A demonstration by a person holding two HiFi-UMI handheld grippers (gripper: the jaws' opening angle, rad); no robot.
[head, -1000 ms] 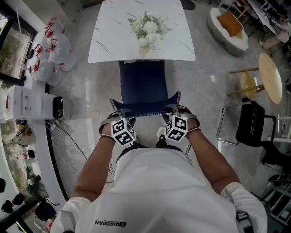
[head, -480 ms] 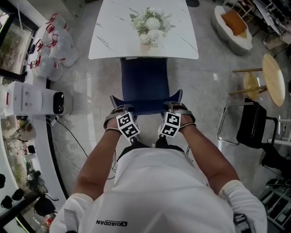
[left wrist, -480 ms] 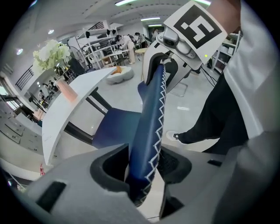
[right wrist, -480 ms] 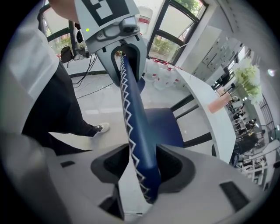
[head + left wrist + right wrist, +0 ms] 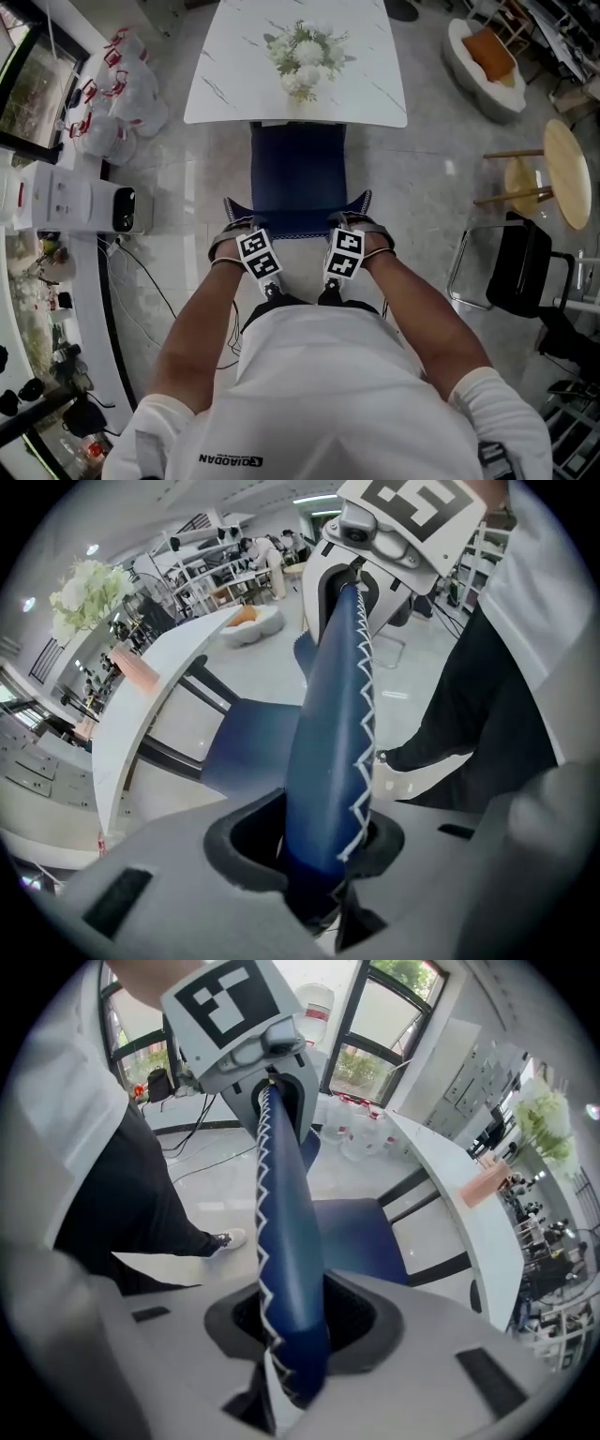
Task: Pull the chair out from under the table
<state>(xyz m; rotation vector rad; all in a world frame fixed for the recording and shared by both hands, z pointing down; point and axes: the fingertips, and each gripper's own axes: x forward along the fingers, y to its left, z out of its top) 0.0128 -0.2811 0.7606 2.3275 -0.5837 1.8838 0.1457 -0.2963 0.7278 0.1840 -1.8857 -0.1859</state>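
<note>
Navy zigzag-stitched chair [image 5: 298,169] half under white marble table [image 5: 234,80] at 12 o'clock, glossy grey floor [image 5: 427,183], left gripper [image 5: 242,227] and right gripper [image 5: 351,223], jaws just closing, clamp its backrest [image 5: 298,223].

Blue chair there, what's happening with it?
A person stands behind the blue chair, which is pushed up to the white table. Each hand holds a tool: the left hand-held gripper and the right hand-held gripper have just been closing and now clamp the top edge of the backrest, one near each corner. The chair does not look pulled out yet.
</note>
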